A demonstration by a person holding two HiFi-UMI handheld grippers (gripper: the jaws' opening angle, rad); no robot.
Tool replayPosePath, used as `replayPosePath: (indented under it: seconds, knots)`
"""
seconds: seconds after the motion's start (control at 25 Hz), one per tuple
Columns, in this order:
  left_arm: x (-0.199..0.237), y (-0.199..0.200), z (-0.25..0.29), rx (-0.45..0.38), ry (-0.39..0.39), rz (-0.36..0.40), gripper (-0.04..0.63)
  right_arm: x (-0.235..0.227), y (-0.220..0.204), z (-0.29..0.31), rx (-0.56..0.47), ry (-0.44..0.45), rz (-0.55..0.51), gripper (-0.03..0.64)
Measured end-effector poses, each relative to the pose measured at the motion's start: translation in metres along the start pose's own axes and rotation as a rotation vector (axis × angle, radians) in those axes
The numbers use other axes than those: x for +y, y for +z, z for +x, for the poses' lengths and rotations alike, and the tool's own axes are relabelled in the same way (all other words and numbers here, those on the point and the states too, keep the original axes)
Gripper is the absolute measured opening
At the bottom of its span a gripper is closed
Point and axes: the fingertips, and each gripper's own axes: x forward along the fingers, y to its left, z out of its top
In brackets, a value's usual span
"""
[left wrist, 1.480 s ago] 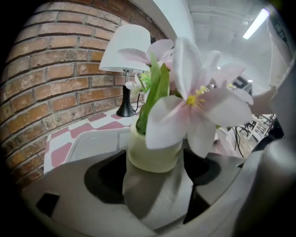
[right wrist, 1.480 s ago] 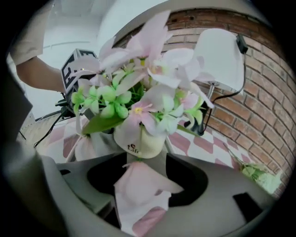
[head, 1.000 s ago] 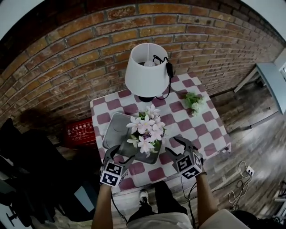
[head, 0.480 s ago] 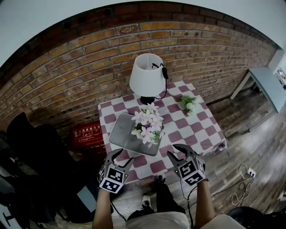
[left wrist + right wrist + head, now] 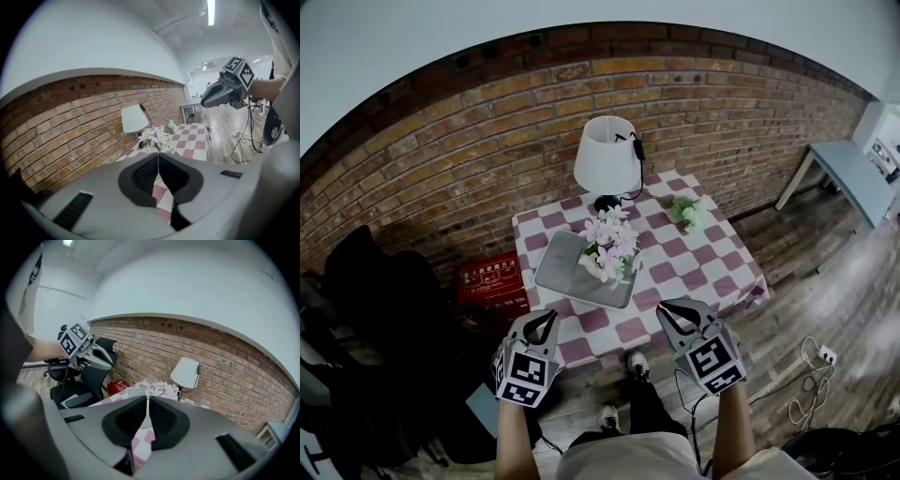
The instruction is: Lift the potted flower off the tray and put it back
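Note:
The potted flower, white and pink blooms, stands on the grey tray on the checked table. Both grippers hang off the table's near edge, well short of the pot. My left gripper is shut with nothing in it; in the left gripper view its tips meet below the distant flower. My right gripper is closing, almost together, with nothing between its jaws; the flower lies far beyond.
A white lamp stands behind the tray, and a small green plant sits at the table's far right. A red box and a black chair are on the left. Cables lie on the floor.
Both grippers have pulled back from the tray's sides toward the person and risen. Their jaws have gone from wide open to closed. The pot stays on the tray.

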Motion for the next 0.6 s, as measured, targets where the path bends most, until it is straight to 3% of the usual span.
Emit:
replayPosePath:
  seconds: [0.2, 0.6]
  knots:
    - [-0.005, 0.029, -0.033, -0.049, 0.020, 0.048, 0.029, 0.019, 0.028, -0.037, -0.057, 0.025, -0.029, 0.025]
    - [-0.022, 0.068, -0.078, -0.142, 0.032, 0.061, 0.029, 0.025, 0.051, -0.066, -0.052, -0.059, -0.065, 0.021]
